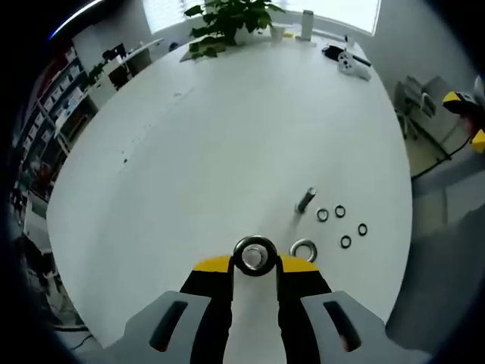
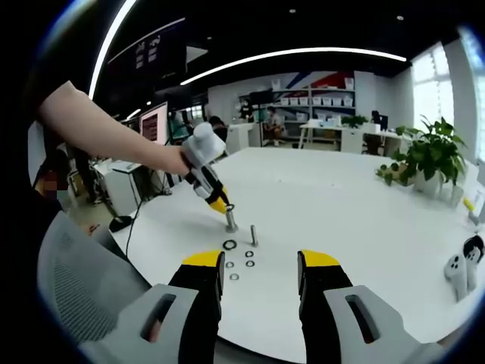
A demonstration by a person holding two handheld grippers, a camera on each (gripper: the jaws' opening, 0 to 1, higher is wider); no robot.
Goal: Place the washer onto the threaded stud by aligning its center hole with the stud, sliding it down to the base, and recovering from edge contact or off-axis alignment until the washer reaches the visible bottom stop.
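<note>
My left gripper [image 1: 255, 262] is shut on a silver washer [image 1: 255, 255], and a grey stud top shows through its hole. In the right gripper view the left gripper [image 2: 221, 203] comes in from the left in a person's hand, its tips right over an upright threaded stud [image 2: 231, 221] on the white table. A second stud [image 1: 305, 199] [image 2: 254, 233] stands close by. A large loose washer [image 1: 303, 249] [image 2: 229, 244] lies flat beside them. My right gripper [image 2: 258, 265] is open, nothing between its jaws, hovering short of the parts.
Several small black rings [image 1: 340, 211] [image 2: 249, 255] lie near the studs. A potted plant [image 1: 227, 23] [image 2: 432, 155] and a white controller [image 1: 352, 64] [image 2: 457, 270] sit on the table [image 1: 227, 136]. The table edge [image 2: 151, 250] is just behind the parts.
</note>
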